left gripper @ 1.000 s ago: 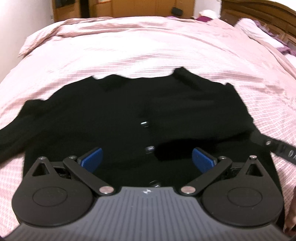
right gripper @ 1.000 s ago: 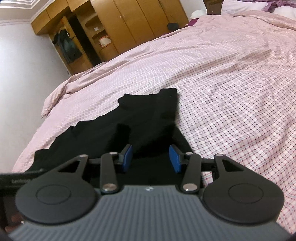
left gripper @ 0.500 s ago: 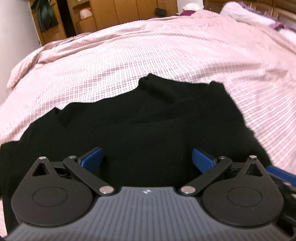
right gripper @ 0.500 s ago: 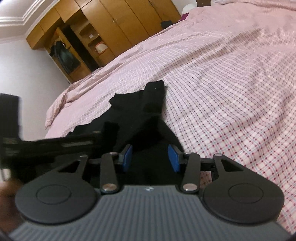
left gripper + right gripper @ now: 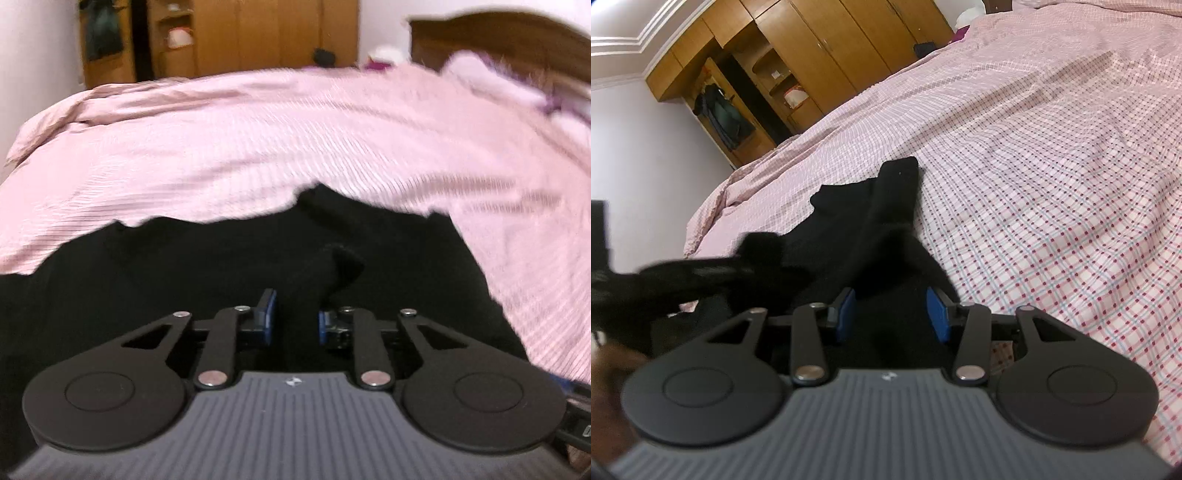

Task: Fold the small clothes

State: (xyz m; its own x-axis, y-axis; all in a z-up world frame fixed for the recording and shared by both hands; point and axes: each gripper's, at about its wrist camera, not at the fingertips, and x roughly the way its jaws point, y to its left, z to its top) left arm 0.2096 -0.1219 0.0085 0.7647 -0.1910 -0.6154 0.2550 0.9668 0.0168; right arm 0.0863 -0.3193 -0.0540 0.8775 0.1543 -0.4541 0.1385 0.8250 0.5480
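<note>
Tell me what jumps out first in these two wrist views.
A black garment sprawls across the near part of a pink checked bedspread, the strongest contrast in both views. The left gripper has its jaws shut on a raised tuft of that black fabric, while the right gripper hangs over the garment's right edge with jaws apart. A wooden wardrobe fills the far wall.

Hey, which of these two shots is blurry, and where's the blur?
Left wrist view: the pink bedspread and headboard are smeared, while the left hand-held gripper stays sharp, pinching the black garment. Right wrist view: bedspread crisp; only the other gripper at the left edge blurs.
</note>
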